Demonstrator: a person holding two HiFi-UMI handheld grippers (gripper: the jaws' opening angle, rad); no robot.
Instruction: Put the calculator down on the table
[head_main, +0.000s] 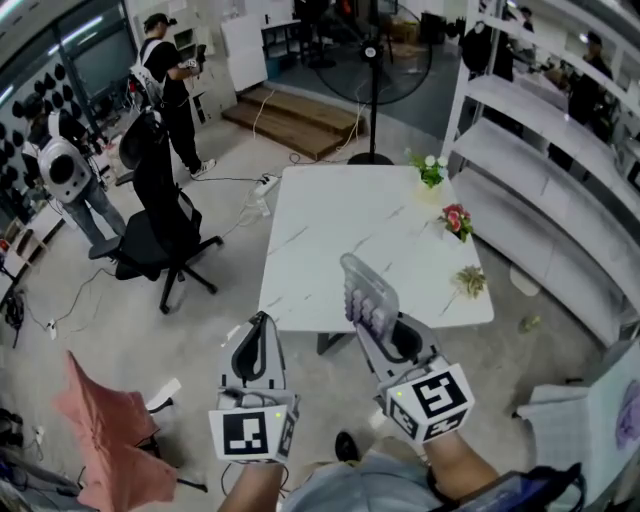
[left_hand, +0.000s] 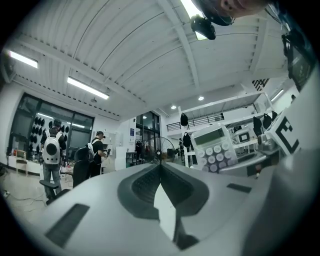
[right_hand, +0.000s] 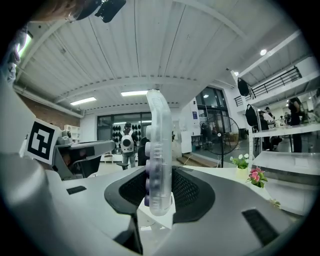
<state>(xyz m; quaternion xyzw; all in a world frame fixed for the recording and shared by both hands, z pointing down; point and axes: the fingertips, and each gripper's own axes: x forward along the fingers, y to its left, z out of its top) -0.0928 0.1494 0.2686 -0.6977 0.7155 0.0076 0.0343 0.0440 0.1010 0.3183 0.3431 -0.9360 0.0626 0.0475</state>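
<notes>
**A:** Where is the calculator right now?

**B:** The translucent, pale plastic calculator (right_hand: 158, 160) with lilac keys is up in the air, clamped in the right gripper (head_main: 372, 318). It stands on its narrow edge with its lower end between the jaws and the rest sticking up past them. The keys face left.

**A:** How wide are those jaws?

**B:** Only as wide as the calculator is thick. One dark ribbed pad presses on the key side and the other on the back.

**A:** And the other hand?

**B:** The left gripper (head_main: 262, 325) is beside it on the left, a little apart. Its jaws are pressed together along one seam with nothing between them. From its own camera the calculator's display and keys show off to the right.

**A:** Is the calculator over the table?

**B:** From the head view it sits in line with the near edge of the white, marble-patterned rectangular table (head_main: 330, 240), not touching it. How far it is over the top I cannot tell.

**A:** What's on that table?

**B:** Three small plants sit along its right side: white flowers (head_main: 431, 170) at the far corner, pink flowers (head_main: 456, 220) in the middle, and a pale dry sprig (head_main: 470, 282) nearest. A black office chair (head_main: 150, 235) stands on the floor to the left.
</notes>
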